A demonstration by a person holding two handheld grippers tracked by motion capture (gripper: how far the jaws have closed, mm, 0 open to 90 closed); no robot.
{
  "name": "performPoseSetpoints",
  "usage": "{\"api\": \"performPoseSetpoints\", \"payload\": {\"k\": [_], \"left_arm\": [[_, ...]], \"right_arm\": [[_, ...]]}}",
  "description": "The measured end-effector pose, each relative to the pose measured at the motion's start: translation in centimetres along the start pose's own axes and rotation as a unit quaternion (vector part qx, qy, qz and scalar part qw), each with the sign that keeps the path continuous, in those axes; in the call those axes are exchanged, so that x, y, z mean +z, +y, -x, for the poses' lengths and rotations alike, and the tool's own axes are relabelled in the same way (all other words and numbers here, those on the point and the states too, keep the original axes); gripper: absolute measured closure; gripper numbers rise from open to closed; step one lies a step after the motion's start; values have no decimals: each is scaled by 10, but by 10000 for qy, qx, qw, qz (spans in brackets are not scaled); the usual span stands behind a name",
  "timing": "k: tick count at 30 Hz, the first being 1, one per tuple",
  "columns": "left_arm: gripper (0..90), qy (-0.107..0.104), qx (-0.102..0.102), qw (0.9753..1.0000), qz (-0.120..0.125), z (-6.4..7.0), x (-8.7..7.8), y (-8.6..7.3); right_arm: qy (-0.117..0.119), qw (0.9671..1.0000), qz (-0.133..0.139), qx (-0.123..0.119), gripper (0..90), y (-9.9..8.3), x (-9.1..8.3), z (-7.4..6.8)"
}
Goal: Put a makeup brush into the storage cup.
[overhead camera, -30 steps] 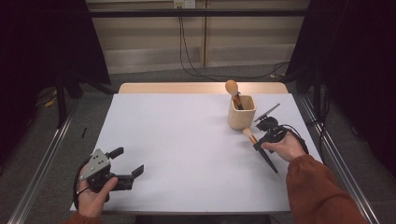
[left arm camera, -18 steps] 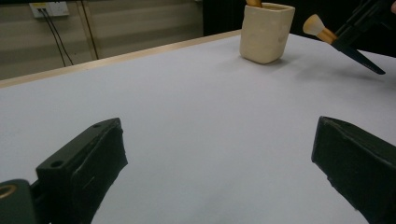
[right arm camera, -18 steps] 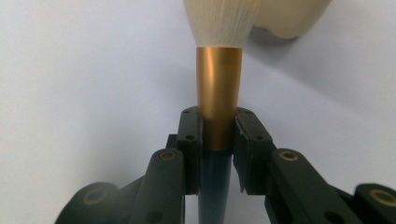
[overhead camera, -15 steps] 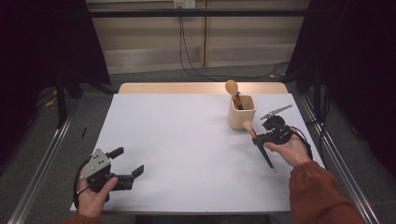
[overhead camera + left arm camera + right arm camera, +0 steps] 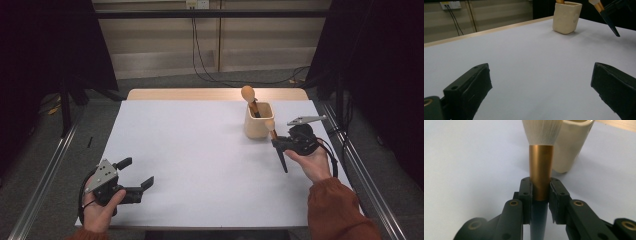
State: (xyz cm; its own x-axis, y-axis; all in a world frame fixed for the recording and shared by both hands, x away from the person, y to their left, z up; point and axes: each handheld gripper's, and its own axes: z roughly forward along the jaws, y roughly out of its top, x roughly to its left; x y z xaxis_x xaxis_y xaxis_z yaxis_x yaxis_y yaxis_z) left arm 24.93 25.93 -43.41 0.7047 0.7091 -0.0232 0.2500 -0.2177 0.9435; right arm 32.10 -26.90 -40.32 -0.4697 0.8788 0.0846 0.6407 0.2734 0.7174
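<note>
1. A person's right gripper (image 5: pixel 278 142) clamps a makeup brush with gold ferrule, pale bristles and dark handle (image 5: pixel 540 172), lifted and tilted just beside the cream ceramic holder cup (image 5: pixel 258 121) near the white table's (image 5: pixel 200 150) far right edge.
2. The left gripper (image 5: pixel 136 175) rests at the near left corner, jaws spread wide and empty, with bare tabletop between the hands.
3. A wooden-headed utensil (image 5: pixel 248 94) stands in the cup, its lower part hidden.
4. The brush's handle tip is cut off in the right gripper view.
</note>
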Motion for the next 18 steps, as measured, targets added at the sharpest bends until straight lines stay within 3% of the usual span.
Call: {"api": "performPoseSetpoints", "payload": {"k": [11, 18], "left_arm": [[27, 10, 3, 10000, 2, 1, 0, 0], [27, 17, -2, 10000, 1, 1, 0, 0]], "right_arm": [[171, 9976, 629, 213, 741, -10, -10, 0], [239, 9959, 821, 306, 741, -17, -9, 0]]}}
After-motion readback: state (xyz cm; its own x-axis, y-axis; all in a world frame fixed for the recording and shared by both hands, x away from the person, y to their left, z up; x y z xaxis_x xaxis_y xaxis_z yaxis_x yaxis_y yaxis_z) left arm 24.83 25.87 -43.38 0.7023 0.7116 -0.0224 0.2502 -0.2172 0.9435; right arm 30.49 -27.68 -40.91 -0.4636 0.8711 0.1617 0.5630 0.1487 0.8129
